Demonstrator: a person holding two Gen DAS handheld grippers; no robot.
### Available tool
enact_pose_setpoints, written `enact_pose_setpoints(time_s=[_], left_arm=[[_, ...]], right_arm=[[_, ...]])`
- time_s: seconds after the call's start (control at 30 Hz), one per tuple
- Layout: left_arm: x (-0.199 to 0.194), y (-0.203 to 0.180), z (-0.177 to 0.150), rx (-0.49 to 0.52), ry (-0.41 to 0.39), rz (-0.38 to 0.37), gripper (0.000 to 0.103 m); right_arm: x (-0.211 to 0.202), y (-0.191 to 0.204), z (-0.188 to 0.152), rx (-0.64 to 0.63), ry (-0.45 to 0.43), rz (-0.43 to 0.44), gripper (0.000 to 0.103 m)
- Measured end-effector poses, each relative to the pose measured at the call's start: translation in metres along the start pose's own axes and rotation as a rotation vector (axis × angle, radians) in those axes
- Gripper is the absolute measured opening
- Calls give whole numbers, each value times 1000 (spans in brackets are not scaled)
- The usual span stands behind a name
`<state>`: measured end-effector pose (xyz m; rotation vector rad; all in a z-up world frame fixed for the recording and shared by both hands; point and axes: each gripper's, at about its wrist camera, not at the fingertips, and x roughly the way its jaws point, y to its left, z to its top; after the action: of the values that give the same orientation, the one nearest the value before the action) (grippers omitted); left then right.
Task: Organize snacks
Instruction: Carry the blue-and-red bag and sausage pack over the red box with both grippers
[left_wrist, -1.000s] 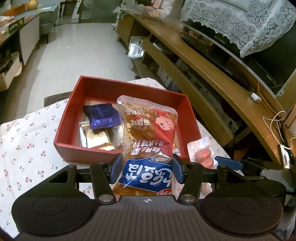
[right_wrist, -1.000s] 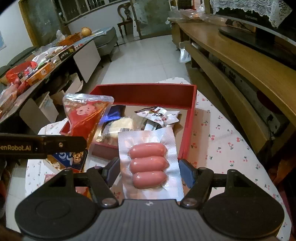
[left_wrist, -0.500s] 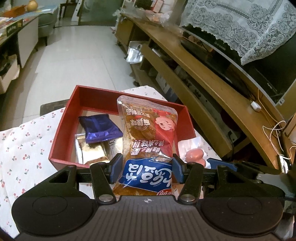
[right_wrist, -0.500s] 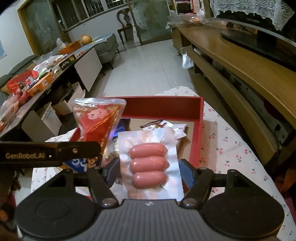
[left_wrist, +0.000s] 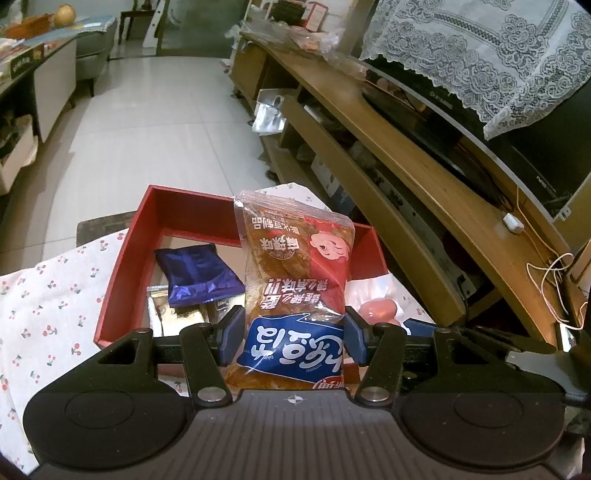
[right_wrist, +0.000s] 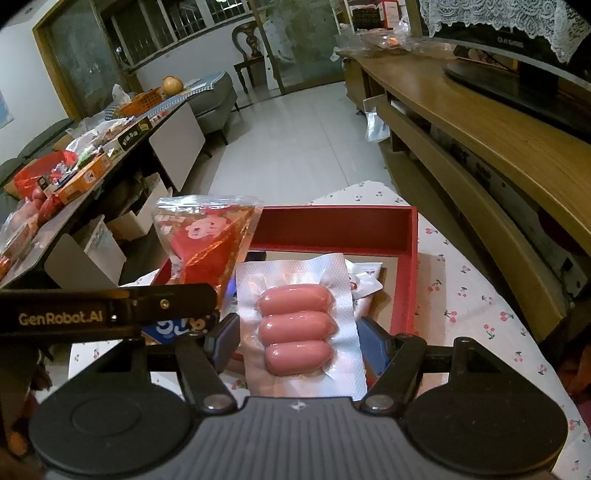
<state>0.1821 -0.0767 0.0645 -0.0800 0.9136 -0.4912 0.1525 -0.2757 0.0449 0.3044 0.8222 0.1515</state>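
Note:
My left gripper (left_wrist: 291, 338) is shut on a red and blue snack bag (left_wrist: 295, 280), held upright just in front of the red box (left_wrist: 177, 206). That bag (right_wrist: 207, 243) also shows at the left of the right wrist view, behind the left gripper's arm. My right gripper (right_wrist: 299, 341) is shut on a clear pack of three pink sausages (right_wrist: 295, 325), held over the near side of the red box (right_wrist: 332, 225). Inside the box lie a blue packet (left_wrist: 199, 277), a gold packet (left_wrist: 177, 317) and a white wrapper (right_wrist: 364, 282).
The box stands on a cherry-print tablecloth (left_wrist: 48, 295). A long wooden TV bench (left_wrist: 424, 166) with a screen under lace runs along the right. A cluttered dark side table (right_wrist: 85, 173) stands to the left, tiled floor (left_wrist: 147, 110) beyond.
Both grippers have drawn slightly back and up with their packs; the red box now sits lower and farther in both views. Neither grip has changed.

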Motion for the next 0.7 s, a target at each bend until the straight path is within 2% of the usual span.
enact_pose_setpoints(time_s=[0.4, 0.7], left_arm=[[7, 1, 12, 2, -26, 15, 63], [23, 15, 22, -22, -28, 52, 63]], right_arm=[[9, 3, 15, 13, -19, 10, 86], [36, 11, 25, -2, -2, -11, 86]])
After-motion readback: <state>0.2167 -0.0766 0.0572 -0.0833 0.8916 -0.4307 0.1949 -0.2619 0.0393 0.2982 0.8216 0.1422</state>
